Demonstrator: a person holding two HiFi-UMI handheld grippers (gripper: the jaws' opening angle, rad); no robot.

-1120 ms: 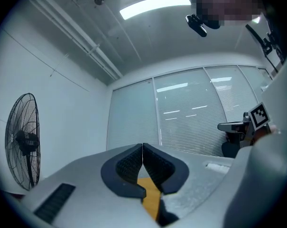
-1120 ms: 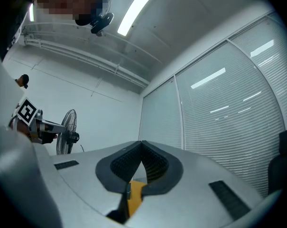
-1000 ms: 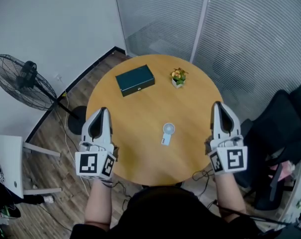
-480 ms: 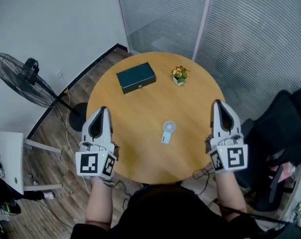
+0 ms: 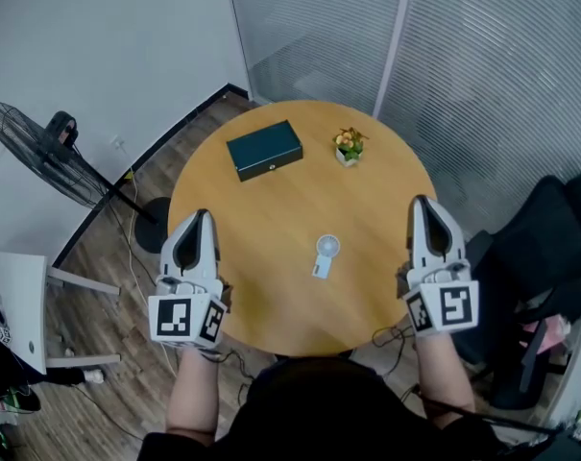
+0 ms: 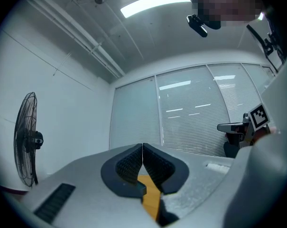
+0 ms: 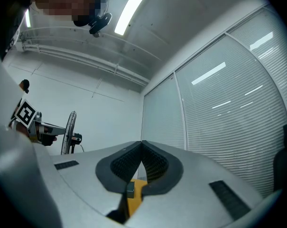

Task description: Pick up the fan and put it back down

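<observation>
A small white hand-held fan [image 5: 324,254] lies flat on the round wooden table [image 5: 271,219], a little right of its middle, head away from me. My left gripper [image 5: 199,215] hovers at the table's left edge, shut with nothing between its jaws. My right gripper [image 5: 421,203] hovers at the table's right edge, also shut and empty. The fan lies between the two grippers, apart from both. In the left gripper view [image 6: 143,146] and the right gripper view [image 7: 142,143] the pads meet, with only wall and blinds beyond.
A dark green box [image 5: 264,150] and a small potted plant [image 5: 347,146] sit on the far half of the table. A standing floor fan [image 5: 36,152] is at the left by the wall. A black chair [image 5: 549,257] is close on the right, a white stool [image 5: 26,305] at lower left.
</observation>
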